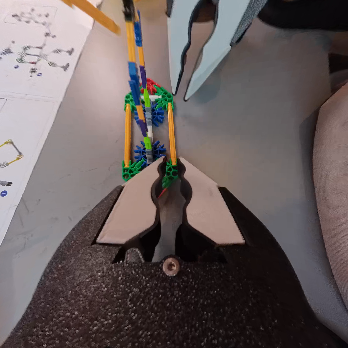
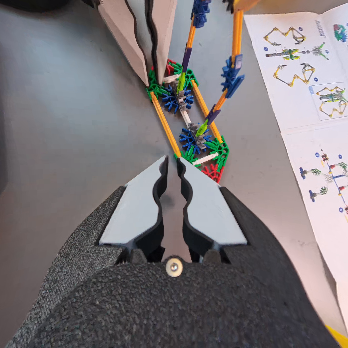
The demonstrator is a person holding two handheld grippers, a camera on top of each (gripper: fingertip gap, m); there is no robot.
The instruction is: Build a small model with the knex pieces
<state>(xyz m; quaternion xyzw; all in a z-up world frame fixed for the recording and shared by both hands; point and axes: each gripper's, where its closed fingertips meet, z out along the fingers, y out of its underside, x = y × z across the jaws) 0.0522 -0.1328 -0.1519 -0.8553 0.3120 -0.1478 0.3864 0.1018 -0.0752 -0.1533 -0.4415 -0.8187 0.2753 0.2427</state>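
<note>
A rod-and-connector toy model [image 1: 149, 120] lies flat on the grey table [image 1: 244, 131]. Two orange rods join green corner connectors, with blue snowflake pieces, grey pieces and white rods between them. Two orange arms with blue and purple connectors rise from its middle. My left gripper [image 1: 171, 160], with beige fingers, is shut on a green corner connector [image 1: 171, 172] at the near end. In the right wrist view it [image 2: 153, 84] pinches that corner from above. My right gripper [image 2: 172, 157], with pale blue fingers, is slightly open and empty. Its right fingertip touches the model's [image 2: 185, 116] opposite green corner [image 2: 219, 148], and it shows in the left wrist view [image 1: 179, 96].
A white instruction sheet [image 1: 28, 84] with coloured build pictures lies beside the model, and shows on the right in the right wrist view [image 2: 310, 122]. A beige padded surface [image 1: 331, 188] borders the table on the right. A blurred orange piece [image 1: 94, 15] is at the top. My right fingertips sit around 9 centimeters from my left ones.
</note>
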